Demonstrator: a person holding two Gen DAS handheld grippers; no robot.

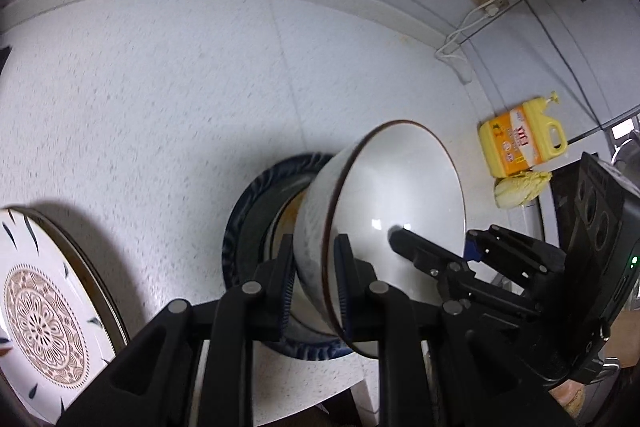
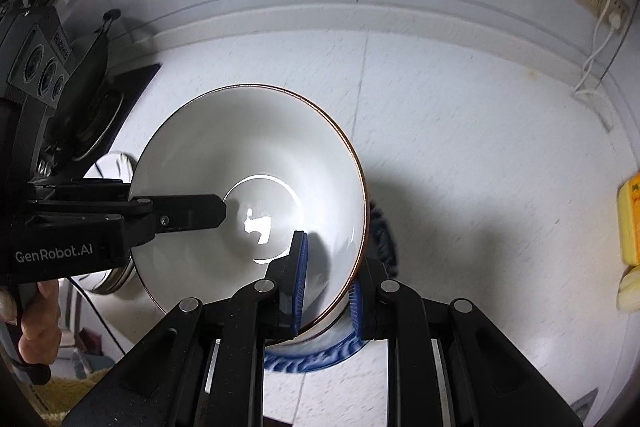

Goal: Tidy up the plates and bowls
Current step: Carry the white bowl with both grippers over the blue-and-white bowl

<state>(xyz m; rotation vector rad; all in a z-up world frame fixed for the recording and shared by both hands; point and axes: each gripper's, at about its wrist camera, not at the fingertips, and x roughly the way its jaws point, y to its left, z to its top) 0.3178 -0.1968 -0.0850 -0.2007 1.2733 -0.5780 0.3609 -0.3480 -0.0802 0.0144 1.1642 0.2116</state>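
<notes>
- The white speckled countertop [image 1: 180,87] carries a patterned plate [image 1: 44,323] at my left.
- A dark blue plate [image 1: 244,247] lies under the white bowl [image 2: 256,163].
- My left tongs [image 1: 314,279] and my right tongs [image 2: 328,291] both pinch the bowl's rim.

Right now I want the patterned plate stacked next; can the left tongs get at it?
Probably not yet: the left tongs are shut on the white bowl's rim, though the patterned plate lies unobstructed beside them.
</notes>
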